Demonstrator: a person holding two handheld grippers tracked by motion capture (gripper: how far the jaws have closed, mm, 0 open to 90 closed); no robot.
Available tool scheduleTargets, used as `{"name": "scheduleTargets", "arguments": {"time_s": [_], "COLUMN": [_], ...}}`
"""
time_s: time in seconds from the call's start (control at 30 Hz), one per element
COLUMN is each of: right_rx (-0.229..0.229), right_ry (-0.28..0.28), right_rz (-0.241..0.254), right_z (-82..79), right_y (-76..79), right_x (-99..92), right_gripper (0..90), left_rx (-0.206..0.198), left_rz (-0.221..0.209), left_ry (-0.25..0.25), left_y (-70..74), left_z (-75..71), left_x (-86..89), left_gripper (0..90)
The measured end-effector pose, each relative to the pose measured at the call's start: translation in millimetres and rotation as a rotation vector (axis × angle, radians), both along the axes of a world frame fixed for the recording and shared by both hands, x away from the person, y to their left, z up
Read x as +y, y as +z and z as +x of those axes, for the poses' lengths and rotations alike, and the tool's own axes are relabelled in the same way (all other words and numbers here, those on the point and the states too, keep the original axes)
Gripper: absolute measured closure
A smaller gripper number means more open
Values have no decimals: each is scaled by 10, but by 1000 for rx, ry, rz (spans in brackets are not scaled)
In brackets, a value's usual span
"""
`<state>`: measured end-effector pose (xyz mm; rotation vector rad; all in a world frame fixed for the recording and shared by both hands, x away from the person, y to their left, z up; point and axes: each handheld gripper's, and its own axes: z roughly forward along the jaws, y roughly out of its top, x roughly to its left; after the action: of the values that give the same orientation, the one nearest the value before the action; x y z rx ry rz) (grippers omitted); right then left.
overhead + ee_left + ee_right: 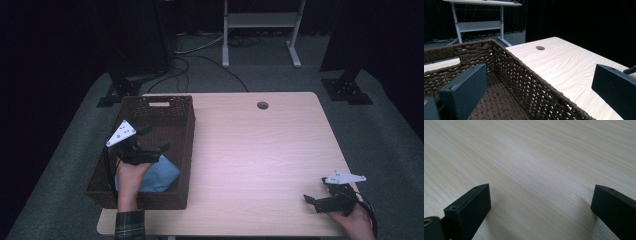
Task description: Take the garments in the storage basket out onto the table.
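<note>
High view: a person's left gripper (150, 145) hangs over a dark woven basket (182, 145) at the left edge of a pale wooden table (260, 150), its jaws spread wide and holding nothing. Beneath it, at the near end of the basket's floor, lies a light blue cloth (162, 175), crumpled and partly hidden by the hand. The cloth looks soft and light, likely to sag and bunch rather than keep any shape; a raised fold near its middle appears the best place to pinch, since a flat edge could slip between the pads.

Across the table, the right gripper (320, 200) rests near the front right corner, well apart from the basket, jaws likewise spread over bare wood, as the right gripper view confirms.

From the left gripper view, the basket's right wall (529, 82) runs between the two jaws, so that rim stands in the way of any straight descent here. A round cable hole (262, 105) marks the table's far edge, and a white desk frame (260, 30) stands on the carpet beyond.
</note>
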<state>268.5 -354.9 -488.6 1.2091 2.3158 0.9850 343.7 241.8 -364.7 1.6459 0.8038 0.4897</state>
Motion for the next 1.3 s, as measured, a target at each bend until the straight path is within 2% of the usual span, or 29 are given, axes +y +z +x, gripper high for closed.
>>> {"name": "scheduleTargets", "arguments": {"time_s": [0.4,1.03,1.17,1.3], "right_rx": [0,0,0,0], "right_ry": [0,0,0,0], "right_rz": [0,0,0,0], "right_z": [0,0,0,0], "right_y": [0,0,0,0], "right_x": [0,0,0,0], "right_gripper": [16,16,16,16], "left_rx": [5,35,44,57], "left_rz": [6,68,71,96], "left_ry": [21,32,37,37], "left_y": [13,20,17,14], "left_z": [-34,-70,-80,-86], "left_x": [101,227,256,278], "left_gripper": [0,0,0,0]}}
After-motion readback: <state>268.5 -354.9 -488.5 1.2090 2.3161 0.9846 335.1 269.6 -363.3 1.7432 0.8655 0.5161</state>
